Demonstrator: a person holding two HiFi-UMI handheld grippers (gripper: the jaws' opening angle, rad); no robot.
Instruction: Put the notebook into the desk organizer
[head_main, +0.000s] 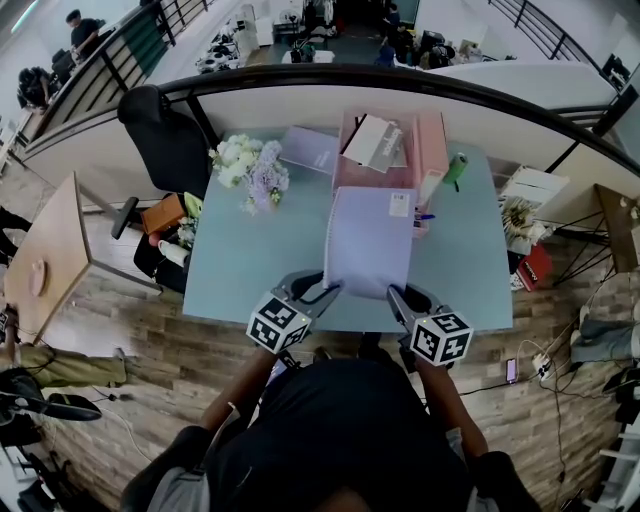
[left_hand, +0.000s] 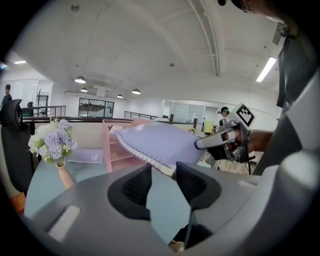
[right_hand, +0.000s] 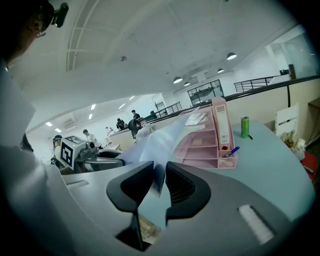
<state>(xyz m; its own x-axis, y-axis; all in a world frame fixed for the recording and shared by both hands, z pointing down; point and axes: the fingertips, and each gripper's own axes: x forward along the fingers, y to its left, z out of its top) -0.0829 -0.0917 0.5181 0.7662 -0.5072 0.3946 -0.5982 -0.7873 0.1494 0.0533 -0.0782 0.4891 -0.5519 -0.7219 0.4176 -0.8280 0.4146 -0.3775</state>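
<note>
A lavender spiral-bound notebook (head_main: 368, 240) hangs tilted above the table, its far edge by the front of the pink desk organizer (head_main: 432, 140). My left gripper (head_main: 331, 291) is shut on its near left corner by the spiral, and my right gripper (head_main: 391, 292) is shut on its near right corner. In the left gripper view the notebook (left_hand: 160, 142) runs from my left gripper (left_hand: 162, 171) across to the right gripper (left_hand: 200, 144). In the right gripper view the notebook (right_hand: 162, 142) stands edge-on in my right gripper (right_hand: 160, 175), with the organizer (right_hand: 210, 145) behind.
A second lavender notebook (head_main: 308, 148) lies flat at the table's back. A vase of flowers (head_main: 250, 170) stands at the left. A green can (head_main: 456, 168) and a blue pen (head_main: 424, 215) are right of the organizer. A black chair (head_main: 160, 130) is beside the pale blue table (head_main: 250, 270).
</note>
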